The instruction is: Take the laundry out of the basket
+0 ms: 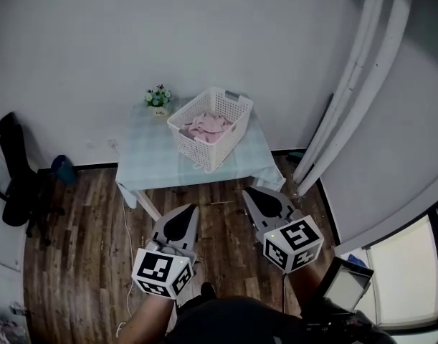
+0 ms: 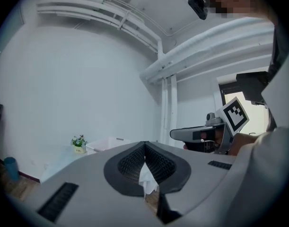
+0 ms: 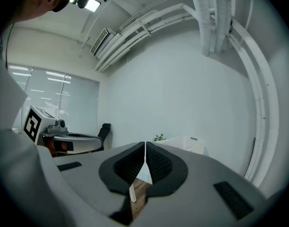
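We judged this to be the approach, with nothing lifted yet. The crumpled pink laundry [image 1: 208,126] lay inside the white plastic lattice basket [image 1: 204,153], just above the middle of the head view. The basket was a rectangular tub with open-weave walls and a rounded rim. It stood askew on the small table draped in a pale checked cloth [image 1: 143,163]. Near it, at the table's upper left, stood a little pot of green leaves and white flowers [image 1: 159,99].

The left gripper [image 1: 190,210] and the right gripper [image 1: 249,192] sat low in the frame over the dark wood-plank floor [image 1: 82,249], well apart from the basket. In each gripper's own view the ribbed black pads met at the tips with nothing between them, so both claws were closed and empty.

As we read it, the next move called for bringing both grippers over the table. At least one pair of jaws would then need to part and come down past the rim onto a raised fold. The cloth looked limp and would likely bunch and trail. The light basket might slide or tip if fabric snagged in the lattice.
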A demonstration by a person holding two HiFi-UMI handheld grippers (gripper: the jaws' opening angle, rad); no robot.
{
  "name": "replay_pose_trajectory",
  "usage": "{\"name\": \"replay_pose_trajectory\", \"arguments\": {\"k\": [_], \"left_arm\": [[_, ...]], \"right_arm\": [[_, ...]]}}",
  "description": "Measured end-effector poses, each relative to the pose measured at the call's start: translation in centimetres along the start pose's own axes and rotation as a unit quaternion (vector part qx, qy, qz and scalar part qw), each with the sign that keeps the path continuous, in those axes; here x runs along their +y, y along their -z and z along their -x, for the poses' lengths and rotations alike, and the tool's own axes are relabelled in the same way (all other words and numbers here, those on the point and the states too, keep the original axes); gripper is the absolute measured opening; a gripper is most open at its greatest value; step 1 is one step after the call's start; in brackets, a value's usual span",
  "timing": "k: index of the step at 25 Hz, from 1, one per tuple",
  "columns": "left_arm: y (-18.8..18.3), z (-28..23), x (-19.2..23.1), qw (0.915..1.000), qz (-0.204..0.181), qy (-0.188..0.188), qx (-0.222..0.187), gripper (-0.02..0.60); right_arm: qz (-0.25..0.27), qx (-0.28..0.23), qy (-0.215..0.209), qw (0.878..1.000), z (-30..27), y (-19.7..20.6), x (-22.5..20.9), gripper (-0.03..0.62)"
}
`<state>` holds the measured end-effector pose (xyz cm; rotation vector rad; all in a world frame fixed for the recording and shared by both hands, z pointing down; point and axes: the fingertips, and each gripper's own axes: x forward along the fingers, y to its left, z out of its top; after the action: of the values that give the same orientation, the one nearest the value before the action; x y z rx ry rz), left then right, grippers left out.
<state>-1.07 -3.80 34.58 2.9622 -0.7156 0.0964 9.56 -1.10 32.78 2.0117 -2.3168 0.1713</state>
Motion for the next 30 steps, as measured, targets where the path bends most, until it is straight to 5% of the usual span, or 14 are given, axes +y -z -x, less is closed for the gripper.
{"name": "replay_pose_trajectory", "arguments": {"k": [16,24,27,30], "left_arm": [[-0.5,-8.5,11.6,0.9996,0.027,-0.009,0.000,0.009],[-0.3,-16.5,15.1,0.9974,0.024,-0.066,0.014,0.009],[-0.6,-19.7,16.5,0.9947,0.026,-0.097,0.022,0.009],[-1.2,-22.4,17.5,0.9916,0.028,-0.124,0.022,0.009]], "right_arm": [[0.020,0.024,0.011,0.999,-12.9,-1.2,-5.2,0.017],[0.054,0.052,-0.069,0.995,-20.8,-0.9,-12.4,0.032],[0.080,0.081,-0.120,0.986,-24.1,-0.3,-14.9,0.150],[0.108,0.104,-0.163,0.975,-27.1,0.3,-17.2,0.198]]}}
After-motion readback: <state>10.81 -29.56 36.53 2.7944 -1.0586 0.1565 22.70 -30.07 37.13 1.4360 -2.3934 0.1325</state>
